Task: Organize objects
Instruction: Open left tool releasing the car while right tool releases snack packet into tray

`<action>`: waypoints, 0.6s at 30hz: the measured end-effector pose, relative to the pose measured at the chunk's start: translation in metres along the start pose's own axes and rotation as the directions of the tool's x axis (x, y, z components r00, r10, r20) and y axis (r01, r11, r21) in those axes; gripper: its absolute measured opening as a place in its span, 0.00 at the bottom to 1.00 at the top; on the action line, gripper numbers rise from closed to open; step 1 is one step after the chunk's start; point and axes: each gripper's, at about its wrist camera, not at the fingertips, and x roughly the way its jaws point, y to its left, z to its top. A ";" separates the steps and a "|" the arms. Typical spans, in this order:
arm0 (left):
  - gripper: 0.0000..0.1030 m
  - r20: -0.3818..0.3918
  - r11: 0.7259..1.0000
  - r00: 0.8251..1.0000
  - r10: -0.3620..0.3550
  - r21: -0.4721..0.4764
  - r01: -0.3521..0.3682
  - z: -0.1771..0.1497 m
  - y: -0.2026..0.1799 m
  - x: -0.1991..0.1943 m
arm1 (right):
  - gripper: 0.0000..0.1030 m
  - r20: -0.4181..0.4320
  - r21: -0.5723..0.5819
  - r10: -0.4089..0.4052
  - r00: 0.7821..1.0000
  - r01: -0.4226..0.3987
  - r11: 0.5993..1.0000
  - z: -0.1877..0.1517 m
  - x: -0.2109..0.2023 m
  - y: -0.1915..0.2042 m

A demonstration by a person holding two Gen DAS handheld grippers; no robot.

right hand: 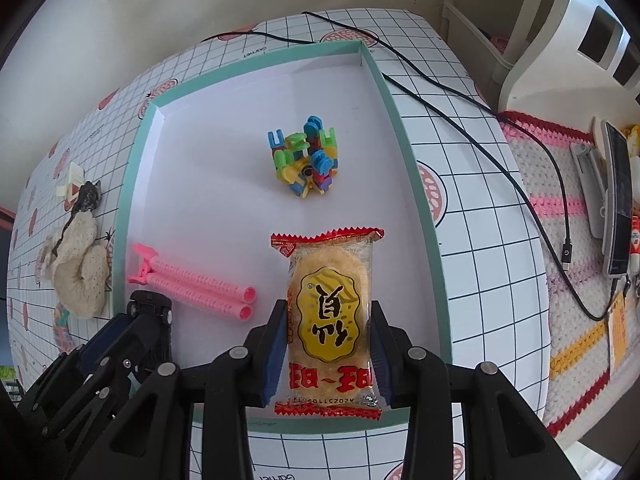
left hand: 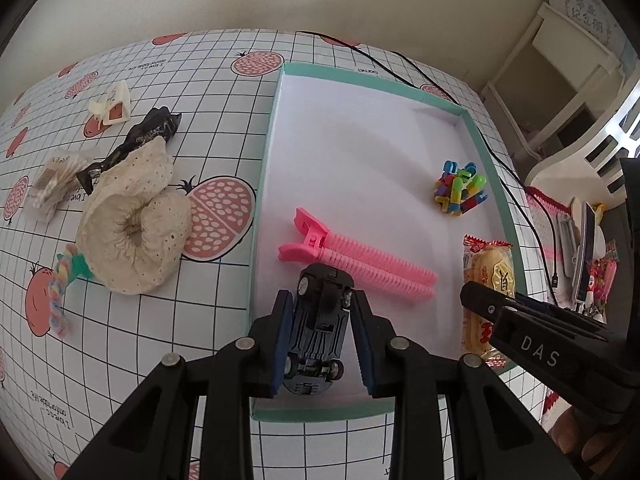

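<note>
Teal-rimmed tray (left hand: 266,152), white inside, takes up the right half of the gridded tablecloth (left hand: 168,320); it reads as the collection bin, since three sorted items already sit inside it. Cream eyelet fabric piece (left hand: 132,224) is the largest loose item, on the cloth left of the tray, with a black wrapper (left hand: 148,136), a rope toy (left hand: 60,300) and a cream clip (left hand: 112,106) nearby; all judged still to be sorted. Pink ribbed clip (left hand: 352,264) lies mid-tray; the coloured block cluster (right hand: 306,158) sits far right, well apart. Right gripper (right hand: 330,344) has its jaws closed against the sides of the snack packet (right hand: 332,320), over the near right tray corner. Left gripper (left hand: 322,332) has its jaws spread around the black toy car (left hand: 320,328), underside up, at the near left; right pad looks clear of it, so release is likely.
</note>
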 end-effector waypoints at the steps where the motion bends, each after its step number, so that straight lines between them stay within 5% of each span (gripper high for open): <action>1: 0.30 0.002 1.000 1.000 -0.003 -0.003 0.003 0.000 0.000 -0.001 | 0.39 0.003 0.001 0.000 1.000 0.000 1.000 0.000 -0.001 0.000; 18: 0.30 0.057 0.998 0.998 -0.017 -0.052 0.020 0.013 0.014 -0.020 | 0.44 0.028 0.011 0.010 1.000 -0.010 1.000 0.002 -0.006 -0.004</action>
